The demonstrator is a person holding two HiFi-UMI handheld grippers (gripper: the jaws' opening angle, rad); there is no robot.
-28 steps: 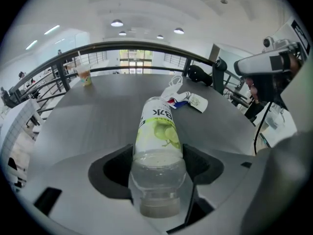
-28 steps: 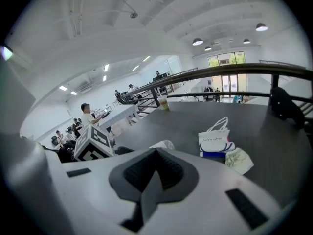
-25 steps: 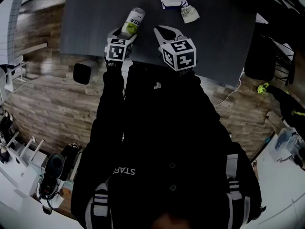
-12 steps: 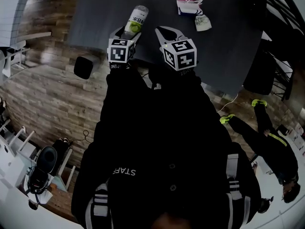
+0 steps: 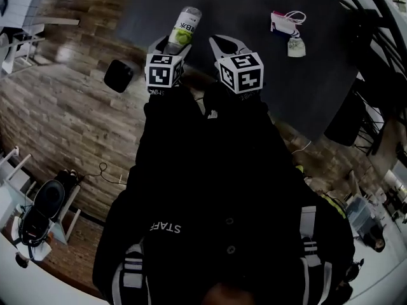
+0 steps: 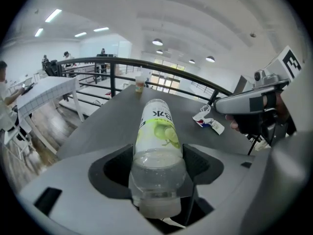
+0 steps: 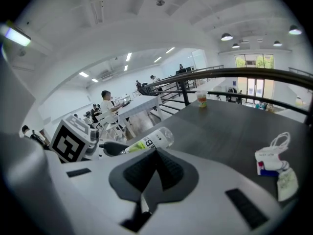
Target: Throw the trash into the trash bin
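While the left gripper (image 6: 156, 166) holds the bottle (image 6: 157, 131) in the air, its two jaws press on the bottle's near end from both sides; the grip is on the clear part, just below the label. The bottle's long axis runs straight along the jaws and away from the person, so its far end points out over the near edge of the table (image 5: 241, 75), close to the near left corner; it lies almost level, the far end a little raised. It is a round bottle of clear, smooth plastic; a white and light green label with a fruit picture wraps its middle, and the far end is rounded and see-through. I cannot tell which end has the cap.

The right gripper (image 7: 155, 163) is just beside the left one, at the same near edge; its ribbed black pads meet in a point, with nothing between them.

The table top is dark grey and matt; toward its right side lies a small packet (image 5: 284, 24) with white loop handles and a pale tag; a cup (image 7: 201, 98) stands at the far edge. On the wooden floor, left of the table, sits a black rounded object (image 5: 118, 76).
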